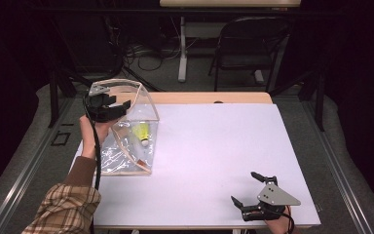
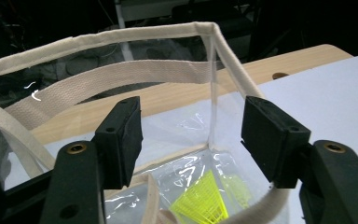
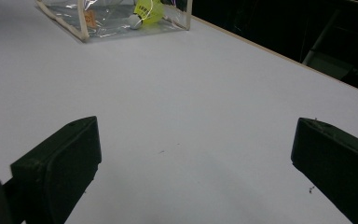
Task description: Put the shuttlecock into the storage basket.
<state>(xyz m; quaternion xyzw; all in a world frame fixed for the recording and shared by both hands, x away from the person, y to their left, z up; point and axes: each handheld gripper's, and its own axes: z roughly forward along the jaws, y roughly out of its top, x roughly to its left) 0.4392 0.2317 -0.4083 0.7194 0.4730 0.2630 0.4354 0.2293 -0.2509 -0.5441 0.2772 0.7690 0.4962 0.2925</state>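
Observation:
A clear plastic bag (image 1: 126, 146) with cream fabric trim stands at the left of the white table (image 1: 224, 146), its mouth held up. Inside it lies a yellow shuttlecock (image 1: 141, 132). My left gripper (image 1: 108, 108) hovers at the bag's upper rim. In the left gripper view it (image 2: 193, 126) is open over the bag's mouth, with the cream rim (image 2: 121, 35) beyond and the shuttlecock (image 2: 205, 198) below; nothing is pressed between the pads. My right gripper (image 1: 243, 186) rests open near the table's front right edge. In the right gripper view it (image 3: 196, 158) faces bare table, with the bag (image 3: 81, 21) and shuttlecock (image 3: 147, 11) far off.
A wooden strip (image 1: 209, 97) runs along the table's far edge. Beyond it stand a black folding chair (image 1: 248, 44) and another table's white leg (image 1: 182, 48), with cables on the floor. A plaid sleeve (image 1: 65, 204) enters at the bottom left.

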